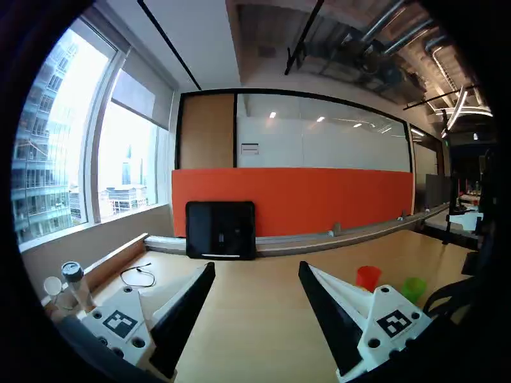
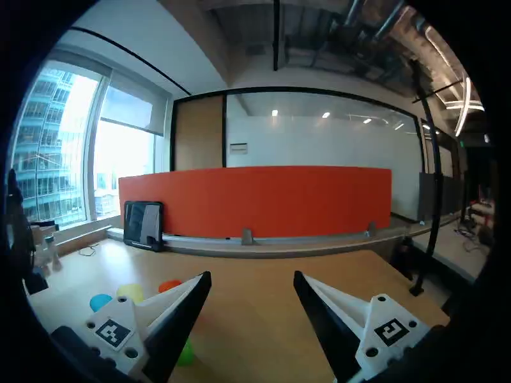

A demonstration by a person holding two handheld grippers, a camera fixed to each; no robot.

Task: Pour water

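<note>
My left gripper [image 1: 255, 265] is open above the wooden table [image 1: 255, 319], nothing between its fingers. To its right stand an orange cup [image 1: 368, 277] and a green cup [image 1: 414, 288]. At the far left, a clear bottle with a dark cap [image 1: 75, 281] stands next to a small clear cup [image 1: 52, 287]. My right gripper [image 2: 251, 274] is open too and holds nothing. Left of its left finger sit a blue cup [image 2: 100, 301], a yellow cup [image 2: 130, 292] and an orange cup [image 2: 169, 285]; a green cup [image 2: 186, 353] peeks out under that finger.
A black tablet [image 1: 220, 230] leans against the orange partition [image 1: 294, 198] at the table's back. A thin cable [image 1: 137, 276] lies near the window side. A dark object [image 2: 16, 236] stands at the left edge of the right gripper view. Another desk [image 2: 460, 249] lies to the right.
</note>
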